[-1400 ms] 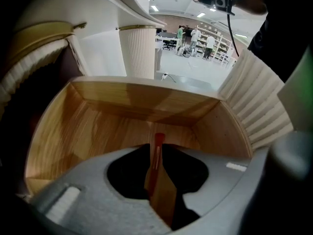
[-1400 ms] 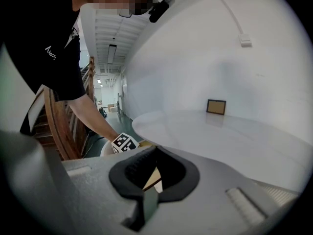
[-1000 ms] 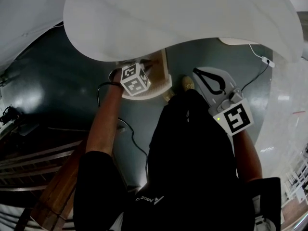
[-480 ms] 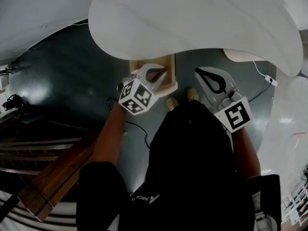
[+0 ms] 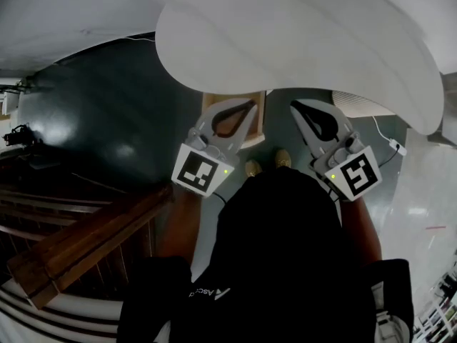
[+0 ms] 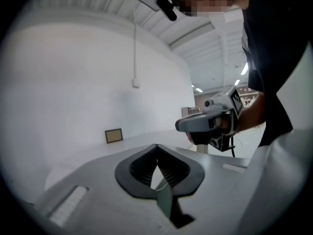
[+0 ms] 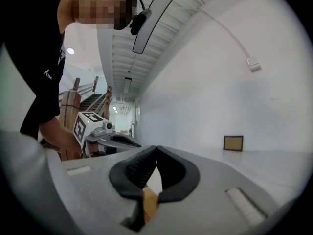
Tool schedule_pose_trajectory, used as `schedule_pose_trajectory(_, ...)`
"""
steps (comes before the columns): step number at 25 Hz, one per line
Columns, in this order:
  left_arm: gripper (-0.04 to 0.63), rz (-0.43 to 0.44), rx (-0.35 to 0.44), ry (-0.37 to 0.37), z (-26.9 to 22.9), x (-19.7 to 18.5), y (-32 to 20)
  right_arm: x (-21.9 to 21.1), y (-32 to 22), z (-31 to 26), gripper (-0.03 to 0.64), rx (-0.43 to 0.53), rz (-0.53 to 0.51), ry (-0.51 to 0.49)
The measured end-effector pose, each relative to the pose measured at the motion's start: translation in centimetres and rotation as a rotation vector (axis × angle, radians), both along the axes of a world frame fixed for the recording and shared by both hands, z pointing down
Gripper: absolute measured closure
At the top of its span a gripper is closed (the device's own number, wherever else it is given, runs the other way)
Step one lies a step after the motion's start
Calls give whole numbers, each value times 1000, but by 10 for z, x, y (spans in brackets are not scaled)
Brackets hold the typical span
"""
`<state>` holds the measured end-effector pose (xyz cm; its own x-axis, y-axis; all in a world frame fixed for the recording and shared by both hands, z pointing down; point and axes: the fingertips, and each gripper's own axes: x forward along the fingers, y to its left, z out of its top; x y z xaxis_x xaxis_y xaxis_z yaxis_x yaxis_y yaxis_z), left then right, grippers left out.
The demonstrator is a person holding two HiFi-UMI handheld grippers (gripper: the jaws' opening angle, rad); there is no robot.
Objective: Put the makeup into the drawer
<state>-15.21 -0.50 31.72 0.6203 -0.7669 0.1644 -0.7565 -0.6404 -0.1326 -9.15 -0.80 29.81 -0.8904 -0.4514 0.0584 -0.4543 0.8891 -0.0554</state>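
Note:
No makeup shows in any view. In the head view my left gripper (image 5: pixel 251 104) is held up and level over the open wooden drawer (image 5: pixel 260 118), which stands on the dark floor below the white table (image 5: pixel 300 34). Its jaws have just been closing and now meet with nothing between them, as the left gripper view (image 6: pixel 157 146) confirms. My right gripper (image 5: pixel 293 106) is level beside it, to the right of the drawer. Its pads (image 7: pixel 156 148) touch at the tips and hold nothing. Each gripper view also shows the other gripper: the right gripper (image 6: pixel 210 124), the left gripper (image 7: pixel 105 136).
The person's shoes (image 5: pixel 252 167) stand just behind the drawer. A wooden stair railing (image 5: pixel 86 241) runs along the left. A cable and plug (image 5: pixel 391 146) lie on the floor at the right. A small framed panel (image 6: pixel 113 135) sits low on the white wall.
My left gripper has lifted up out of the drawer area, swung from pointing down to level, and closed. The right gripper has also risen a little.

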Motion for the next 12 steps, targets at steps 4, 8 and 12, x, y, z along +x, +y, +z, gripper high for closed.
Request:
schedule_pose_trajectory(4,584,-116,58,139,-36,-4,10,3,5,-20,614,1,-36,-70)
schedule_pose_trajectory(8,584,-168,119,187,-62,-7,23,5,13,-34,614,-8,-62,-132)
schedule_pose_trajectory(12,584,-197,162,202,-75,-16,37,-4,26,-43,614,18,-87,-156)
